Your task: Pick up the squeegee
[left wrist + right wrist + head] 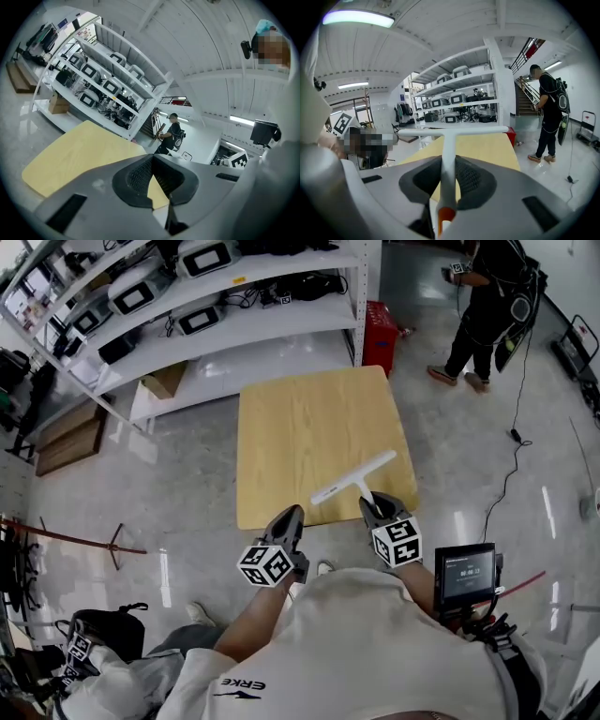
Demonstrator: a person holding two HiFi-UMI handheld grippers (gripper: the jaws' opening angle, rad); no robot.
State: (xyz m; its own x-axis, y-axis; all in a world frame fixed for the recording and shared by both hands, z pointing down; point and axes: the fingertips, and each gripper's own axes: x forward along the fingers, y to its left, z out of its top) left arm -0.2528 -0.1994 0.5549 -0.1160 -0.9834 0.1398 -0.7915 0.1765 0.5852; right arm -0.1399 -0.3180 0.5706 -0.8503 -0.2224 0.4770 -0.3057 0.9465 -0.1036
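A white T-shaped squeegee (353,478) hangs over the front edge of the light wooden table (309,418), with its blade pointing away from me. My right gripper (370,507) is shut on its handle. In the right gripper view the handle (448,154) runs up between the two pads to the crossbar, with an orange end near the camera. My left gripper (292,517) hovers beside it at the table's front edge. Its jaws meet at the tips in the left gripper view (152,159), and nothing is between them.
White shelves (216,315) with machines stand behind the table, with a red crate (380,334) at their right end. A person (487,306) stands at the far right, and a cable (516,446) trails over the floor. A cardboard box (164,381) sits under the shelves.
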